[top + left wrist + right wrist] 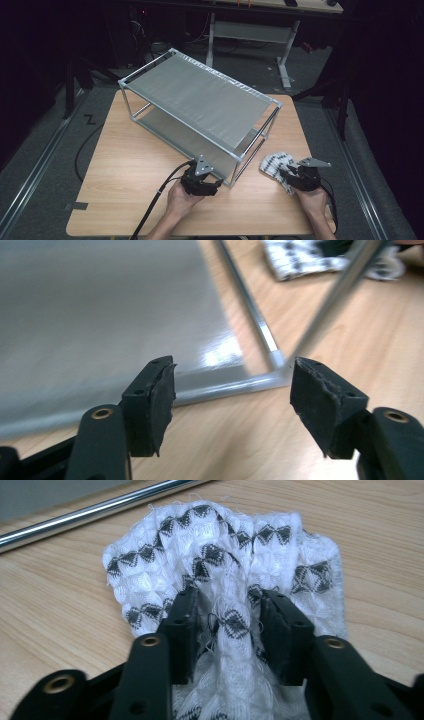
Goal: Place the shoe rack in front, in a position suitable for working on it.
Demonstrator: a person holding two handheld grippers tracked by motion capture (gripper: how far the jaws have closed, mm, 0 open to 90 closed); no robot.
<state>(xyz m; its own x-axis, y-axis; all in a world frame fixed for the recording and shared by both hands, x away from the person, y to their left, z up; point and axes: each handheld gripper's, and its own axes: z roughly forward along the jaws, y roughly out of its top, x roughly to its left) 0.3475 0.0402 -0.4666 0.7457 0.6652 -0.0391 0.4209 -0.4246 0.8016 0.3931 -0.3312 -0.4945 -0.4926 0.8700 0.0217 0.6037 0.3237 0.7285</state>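
Note:
A two-tier metal rack [200, 100] with grey fabric shelves stands slantwise on the wooden table [125, 165]. My left gripper [202, 182] sits at the rack's near corner, jaws wide open, and in the left gripper view [232, 400] nothing lies between them; the lower shelf [100, 315] and corner post [340, 290] lie just ahead. A white cloth with black diamond pattern [275, 165] lies on the table right of the rack. My right gripper [295, 177] is shut on the cloth [225, 575], a bunched fold pinched between its pads [227, 630].
The rack's chrome bottom rail [95, 510] runs just beyond the cloth. Bare table lies left of the rack and along the front edge. A desk frame [250, 30] stands behind the table, with dark floor around.

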